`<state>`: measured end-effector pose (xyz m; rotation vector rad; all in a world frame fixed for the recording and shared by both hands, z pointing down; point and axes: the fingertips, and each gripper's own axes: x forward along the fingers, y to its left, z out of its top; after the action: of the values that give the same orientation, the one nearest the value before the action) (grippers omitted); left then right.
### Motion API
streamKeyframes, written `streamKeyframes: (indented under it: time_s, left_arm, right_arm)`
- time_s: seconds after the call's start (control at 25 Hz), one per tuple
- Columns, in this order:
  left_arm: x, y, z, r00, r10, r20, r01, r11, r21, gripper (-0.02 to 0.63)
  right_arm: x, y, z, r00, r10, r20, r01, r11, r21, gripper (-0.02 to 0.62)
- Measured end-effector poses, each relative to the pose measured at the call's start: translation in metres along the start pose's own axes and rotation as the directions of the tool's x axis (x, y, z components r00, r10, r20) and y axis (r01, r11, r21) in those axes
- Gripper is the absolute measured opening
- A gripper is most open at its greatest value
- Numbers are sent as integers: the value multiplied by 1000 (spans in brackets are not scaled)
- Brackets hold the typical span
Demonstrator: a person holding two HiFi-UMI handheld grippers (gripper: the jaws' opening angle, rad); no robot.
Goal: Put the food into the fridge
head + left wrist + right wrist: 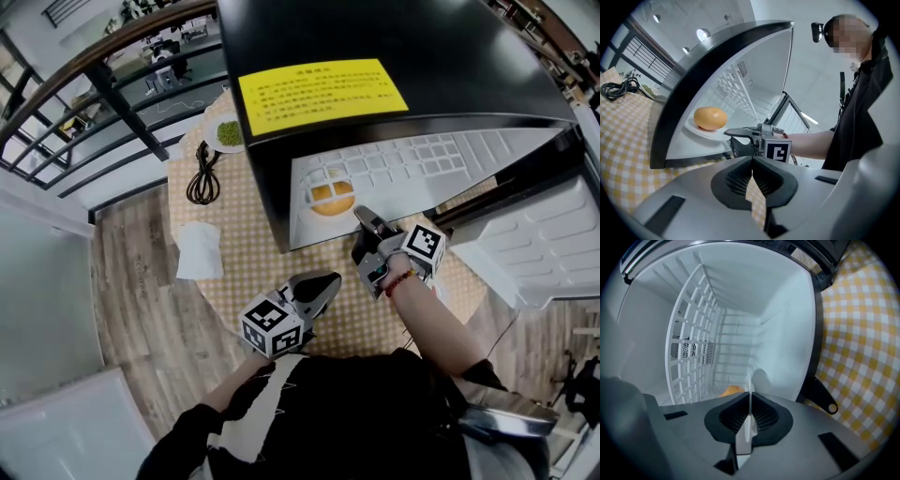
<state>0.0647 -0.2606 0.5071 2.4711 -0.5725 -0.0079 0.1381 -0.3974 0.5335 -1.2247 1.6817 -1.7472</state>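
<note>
Two grippers are in my head view, both in front of the open black fridge (394, 37) that stands on the yellow checked tablecloth (244, 272). My right gripper (364, 217) reaches into the fridge's white compartment. In the right gripper view its jaws are pressed together on a thin white edge, the rim of the white plate (701, 133). The food (331, 197), a round orange-yellow piece, lies on that plate inside the fridge, just beyond the right gripper's jaw tips. I cannot tell whether the plate rests on the fridge's floor or hangs just above it. A white wire shelf (689, 348) stands along the compartment's side in the right gripper view.

My left gripper (328, 281) hovers over the tablecloth, near the fridge's opening and a little behind the right one. Its jaws meet at the tips with nothing between them.

On the far side of the table, beside the fridge, I see a second plate with green food (228, 131), a coiled black cable (203, 173) and a white napkin (199, 250). The fridge door (544, 244) stands open at the right.
</note>
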Motion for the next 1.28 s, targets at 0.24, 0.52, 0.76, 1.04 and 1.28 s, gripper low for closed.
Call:
streamKeyframes:
  time_s: [0.24, 0.52, 0.76, 1.04, 1.28]
  left_arm:
    - [-1, 3, 1, 1000, -10, 0, 10, 1000, 4, 14]
    - [-11, 12, 1, 1000, 2, 5, -2, 1000, 2, 14]
    - [-18, 18, 1, 1000, 10, 4, -10, 1000, -2, 14]
    - [-23, 17, -1, 1000, 6, -3, -6, 1000, -4, 14]
    - [-32, 17, 0, 1000, 19, 13, -19, 1000, -15, 14]
  right_arm:
    - [8, 1, -2, 1000, -9, 2, 9, 1000, 0, 23]
    - [15, 3, 6, 999, -37, 19, 39, 996, -75, 23]
    - [19, 0, 12, 997, -70, 27, 73, 993, -97, 25]
    - [29, 7, 11, 993, -108, 35, 113, 971, -209, 25]
    - [33, 8, 6, 991, -126, 42, 132, 963, -233, 25]
